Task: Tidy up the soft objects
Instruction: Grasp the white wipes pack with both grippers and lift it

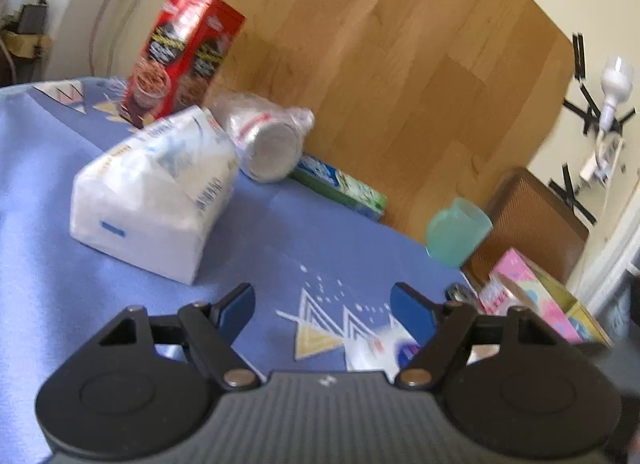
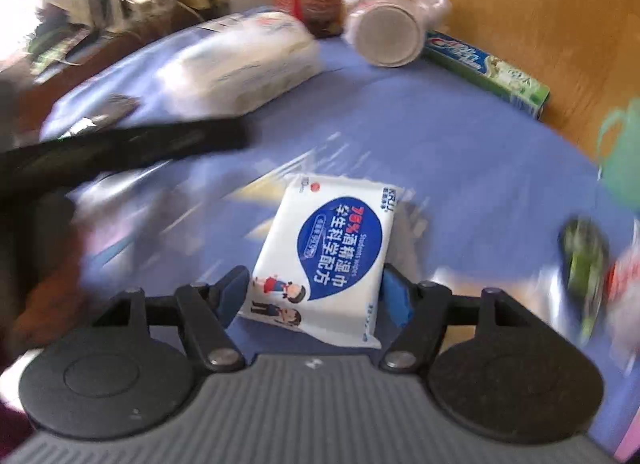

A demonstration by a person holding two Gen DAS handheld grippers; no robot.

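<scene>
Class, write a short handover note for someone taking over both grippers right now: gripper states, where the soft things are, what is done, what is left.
Left gripper: open, holding nothing, above the blue tablecloth.
Right gripper: fingers on either side of the wet wipes pack; the view is blurred, so a firm grip cannot be confirmed.
The large tissue pack lies near the red box and the wrapped cups, with the toothpaste box at the edge.
Done: nothing visibly sorted yet.
Left: place the wipes, then probably the tissue pack.
</scene>
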